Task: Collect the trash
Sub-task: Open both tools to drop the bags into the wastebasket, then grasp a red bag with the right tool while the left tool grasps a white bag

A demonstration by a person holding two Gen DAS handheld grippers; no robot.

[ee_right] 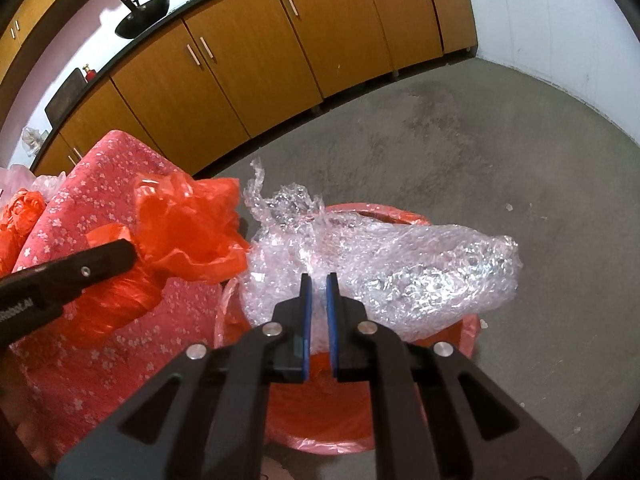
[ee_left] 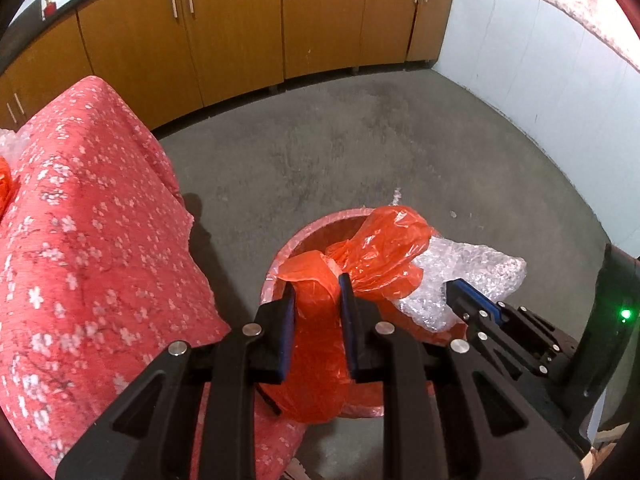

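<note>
Orange bag [ee_left: 384, 256]; pink white-flowered cloth [ee_left: 88, 248]; clear bubble wrap [ee_right: 400, 272].

Orange cabinets [ee_left: 240, 32], grey floor [ee_left: 360, 152], floral pink cloth [ee_left: 88, 240], black woks [ee_right: 142, 20]

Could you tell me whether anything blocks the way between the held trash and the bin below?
Nothing visible does. The orange bag in the left gripper and the bubble wrap in the right gripper hang over the open bin.

Orange cabinets [ee_left: 240, 32], grey floor [ee_left: 360, 140]
</note>
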